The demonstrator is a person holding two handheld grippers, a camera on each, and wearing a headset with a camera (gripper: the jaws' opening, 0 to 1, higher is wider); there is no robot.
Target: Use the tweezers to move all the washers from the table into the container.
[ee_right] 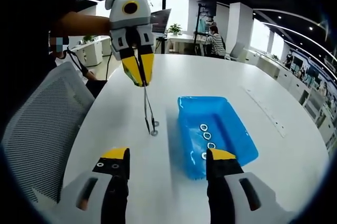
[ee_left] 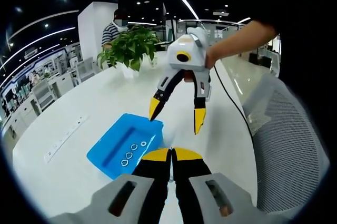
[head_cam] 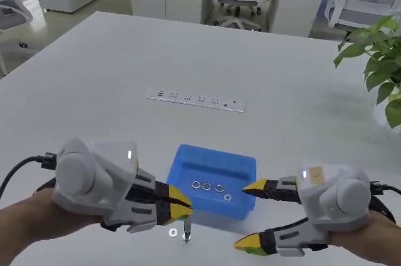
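Left tongs: were clamped together on the tweezers, just in front of the container, at its near-left corner.
Right tongs: were spread apart and held nothing, by the container's near-right corner.
Tweezers' tips: pointed down at the counter, right beside one washer; whether they pinched it could not be told.
That washer: lay on the counter just outside the container's near wall.
Inside the container: four washers lay on the floor.

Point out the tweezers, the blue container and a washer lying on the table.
tweezers (ee_right: 148,108), right gripper view, middle of the thin shaft.
blue container (head_cam: 216,158), head view, far inner wall.
washer (head_cam: 173,233), head view, the small ring on the table in front of the container.
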